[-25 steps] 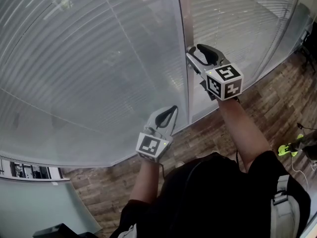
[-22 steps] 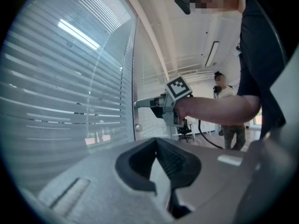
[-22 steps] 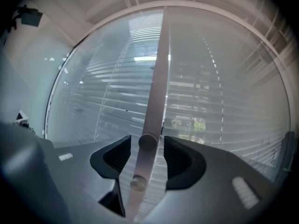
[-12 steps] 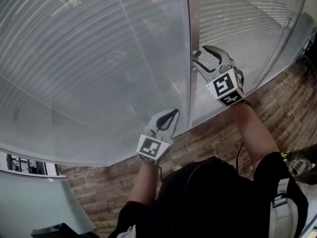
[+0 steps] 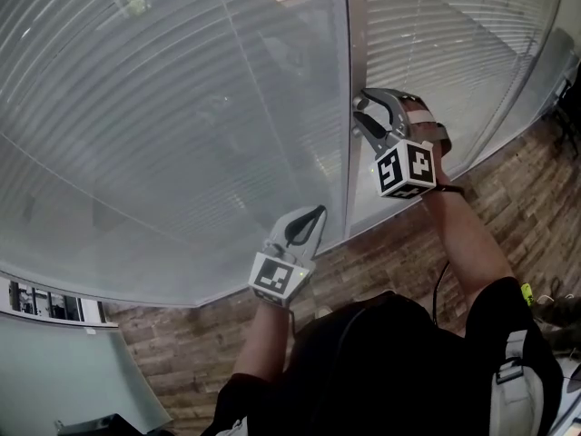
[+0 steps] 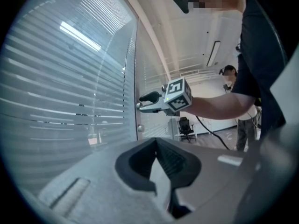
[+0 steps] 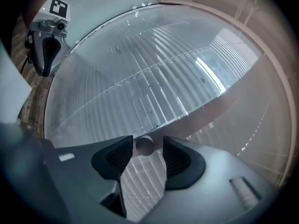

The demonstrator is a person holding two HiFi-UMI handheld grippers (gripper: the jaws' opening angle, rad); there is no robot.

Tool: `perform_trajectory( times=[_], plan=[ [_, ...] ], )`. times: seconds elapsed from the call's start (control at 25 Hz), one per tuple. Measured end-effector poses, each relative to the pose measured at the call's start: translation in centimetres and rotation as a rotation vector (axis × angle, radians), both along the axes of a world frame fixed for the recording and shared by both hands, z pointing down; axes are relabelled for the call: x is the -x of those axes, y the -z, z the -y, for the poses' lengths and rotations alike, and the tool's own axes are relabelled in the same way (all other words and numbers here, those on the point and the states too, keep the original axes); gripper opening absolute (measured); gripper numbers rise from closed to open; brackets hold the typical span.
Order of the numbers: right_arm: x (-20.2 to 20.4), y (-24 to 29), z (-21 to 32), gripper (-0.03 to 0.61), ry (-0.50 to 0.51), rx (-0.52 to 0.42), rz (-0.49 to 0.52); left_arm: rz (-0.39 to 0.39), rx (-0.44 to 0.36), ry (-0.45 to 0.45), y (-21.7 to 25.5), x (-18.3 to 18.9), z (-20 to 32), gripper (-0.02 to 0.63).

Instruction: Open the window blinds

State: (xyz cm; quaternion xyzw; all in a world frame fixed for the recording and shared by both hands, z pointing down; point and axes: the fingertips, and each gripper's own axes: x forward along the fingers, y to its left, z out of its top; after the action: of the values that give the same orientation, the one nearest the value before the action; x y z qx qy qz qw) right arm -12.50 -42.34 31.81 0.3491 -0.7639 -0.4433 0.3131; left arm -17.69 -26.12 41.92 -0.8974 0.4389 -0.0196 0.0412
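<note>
Right gripper (image 7: 147, 148): jaws fairly wide, just been closing, straddling the round knob (image 7: 144, 146) on the upright frame post (image 5: 356, 53). One pad touches it and the other shows a gap. Probably the slat control, hence the reach here. Forearm stretched far, about level. Blinds (image 5: 163, 107) behind the glass, either side of the post, slats mostly shut. Left gripper (image 6: 158, 164): jaws together, empty, parked nearer, lower left.

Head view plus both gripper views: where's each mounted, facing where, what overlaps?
Head view: on the head, steeply down at blinds; shows forearms, torso, left gripper, right gripper.
Left gripper view: on left gripper, along its shut jaws toward blinds; shows right forearm, torso.
Right gripper view: on right gripper, along jaws that have just been closing, round knob between them, unclamped; left gripper shows.
Shared: blinds, all three.
</note>
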Motion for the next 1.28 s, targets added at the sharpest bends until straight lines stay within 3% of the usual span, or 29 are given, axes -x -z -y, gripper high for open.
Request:
perform_trajectory(
  times=[0.12, 0.24, 0.64, 1.12, 1.28],
  plan=[
    [0.07, -0.41, 0.22, 0.186, -0.009, -0.016, -0.037, -0.004, 0.008, 0.0, 0.12, -0.05, -0.06, 0.003],
    [0.05, -0.75, 0.41, 0.128, -0.021, -0.044, -0.083, 0.008, 0.01, -0.002, 0.27, -0.04, -0.06, 0.004],
    [0.02, -0.69, 0.61, 0.127, -0.028, -0.06, -0.067, 0.001, -0.008, 0.0, 0.12, 0.13, 0.56, 0.004],
    [-0.34, -0.12, 0.65, 0.126, -0.038, 0.163, 0.278, -0.005, -0.005, -0.016, 0.44, -0.42, 0.66, 0.004],
    [-0.55, 0.15, 0.71, 0.127, -0.028, 0.264, 0.432, -0.007, 0.037, -0.001, 0.16, -0.04, 0.42, 0.003]
  ],
)
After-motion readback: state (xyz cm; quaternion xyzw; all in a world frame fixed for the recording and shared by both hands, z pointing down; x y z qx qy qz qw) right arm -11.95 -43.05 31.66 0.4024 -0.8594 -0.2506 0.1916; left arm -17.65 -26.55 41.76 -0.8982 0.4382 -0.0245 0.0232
